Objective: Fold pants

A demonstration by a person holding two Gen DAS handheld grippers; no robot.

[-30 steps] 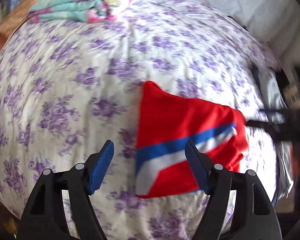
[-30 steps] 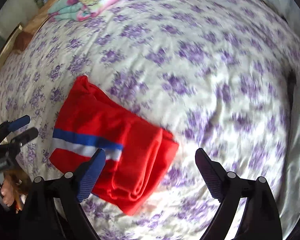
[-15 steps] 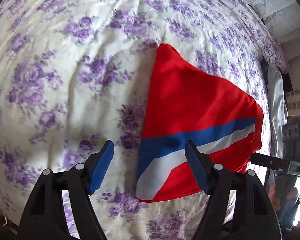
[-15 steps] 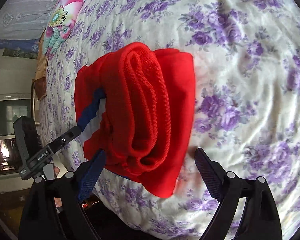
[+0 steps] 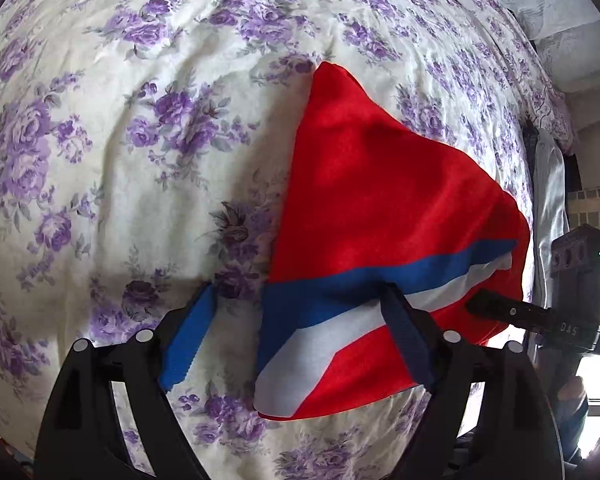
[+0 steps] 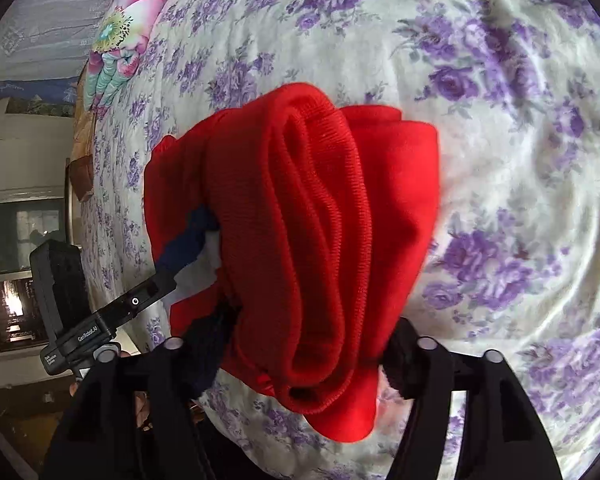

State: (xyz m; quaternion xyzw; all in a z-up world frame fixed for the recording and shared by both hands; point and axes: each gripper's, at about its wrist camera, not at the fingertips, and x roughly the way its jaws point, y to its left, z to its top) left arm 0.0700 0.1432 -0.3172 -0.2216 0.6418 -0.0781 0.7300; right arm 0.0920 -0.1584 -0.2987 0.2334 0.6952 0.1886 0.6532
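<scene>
The red pants, with a blue and white stripe, lie folded on the flowered bedspread. My left gripper is open: its left finger rests on the bedspread and its right finger on the striped end of the pants. In the right wrist view the thick folded end of the pants bulges between the fingers of my right gripper, which is open and straddles it. The right gripper shows at the far end of the pants in the left view. The left gripper shows at the striped end in the right view.
A folded pink and turquoise blanket lies far off on the bed. The bed's near edge runs just below the pants. A dark window and wall stand beyond the bed's left side.
Both grippers have moved down and in onto the pants. The left one now touches the striped end, the right one straddles the thick folded end.
</scene>
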